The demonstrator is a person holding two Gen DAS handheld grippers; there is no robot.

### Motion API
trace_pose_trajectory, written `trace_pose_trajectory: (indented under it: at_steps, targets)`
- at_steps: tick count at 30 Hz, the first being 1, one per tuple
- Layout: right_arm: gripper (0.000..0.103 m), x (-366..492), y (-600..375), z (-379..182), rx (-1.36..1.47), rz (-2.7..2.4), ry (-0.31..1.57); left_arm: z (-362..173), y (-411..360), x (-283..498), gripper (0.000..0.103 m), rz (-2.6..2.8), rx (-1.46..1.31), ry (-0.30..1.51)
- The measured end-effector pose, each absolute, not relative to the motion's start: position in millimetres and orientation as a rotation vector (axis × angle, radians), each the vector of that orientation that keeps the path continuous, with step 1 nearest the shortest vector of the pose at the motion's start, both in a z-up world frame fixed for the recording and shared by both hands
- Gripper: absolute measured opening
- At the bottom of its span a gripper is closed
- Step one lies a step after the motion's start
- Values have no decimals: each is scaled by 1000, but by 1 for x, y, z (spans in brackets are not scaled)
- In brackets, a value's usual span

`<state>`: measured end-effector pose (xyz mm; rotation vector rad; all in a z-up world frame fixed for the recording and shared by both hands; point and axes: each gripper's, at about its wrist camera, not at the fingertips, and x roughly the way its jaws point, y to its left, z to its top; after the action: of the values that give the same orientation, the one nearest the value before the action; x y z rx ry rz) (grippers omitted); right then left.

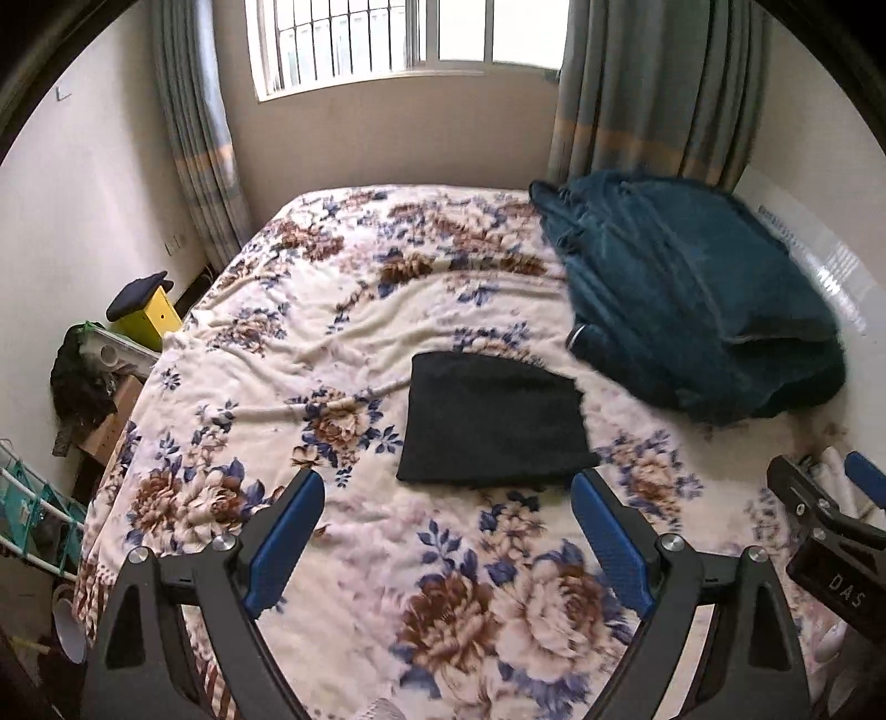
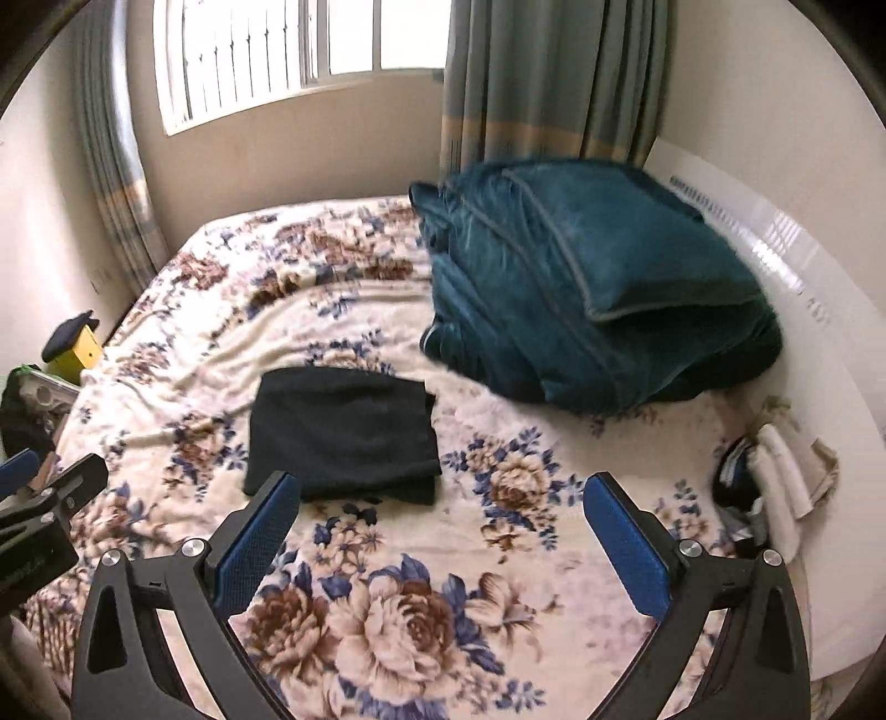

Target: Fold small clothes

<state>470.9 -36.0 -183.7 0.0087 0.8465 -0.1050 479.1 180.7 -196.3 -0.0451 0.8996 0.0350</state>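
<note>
Setting: home bedroom. Evidence: a bed [image 1: 387, 343] fills most of the frame, covered by a floral blanket [image 2: 387, 598]. Teal bedding bundle [image 1: 692, 293] at right of frame. Barred window [image 1: 410, 39] at top centre, grey-blue curtains [image 1: 653, 88] either side. Household clutter [image 1: 94, 365] along left edge.

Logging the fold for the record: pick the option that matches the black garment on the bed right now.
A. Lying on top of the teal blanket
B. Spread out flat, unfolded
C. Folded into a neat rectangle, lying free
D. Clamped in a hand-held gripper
C: the black garment lies as a compact folded rectangle on the floral bedspread, touched by neither hand-held gripper and apart from the teal blanket.
</note>
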Motion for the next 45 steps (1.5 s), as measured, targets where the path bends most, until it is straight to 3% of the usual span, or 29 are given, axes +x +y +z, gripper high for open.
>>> trace_pose_trajectory:
  at_steps: [10,19,29,30,31,45]
  targets:
    - [103,369,-34,-60,-32,-50,708,-93,172,391,91,33,-24,781]
    - [103,312,-42,-8,-29,-26,665,-50,166,345,91,35,-44,741]
    - [103,287,-51,12,-32,-21,656,-40,162,325,91,37,-38,725]
    - [103,287,-52,12,-28,-20,654,-41,161,325,93,31,-44,728]
    - [103,287,-53,12,-27,-19,654,-42,161,323,103,31,-46,735]
    - [103,294,-54,8,-31,-14,653,-46,161,321,103,60,-39,741]
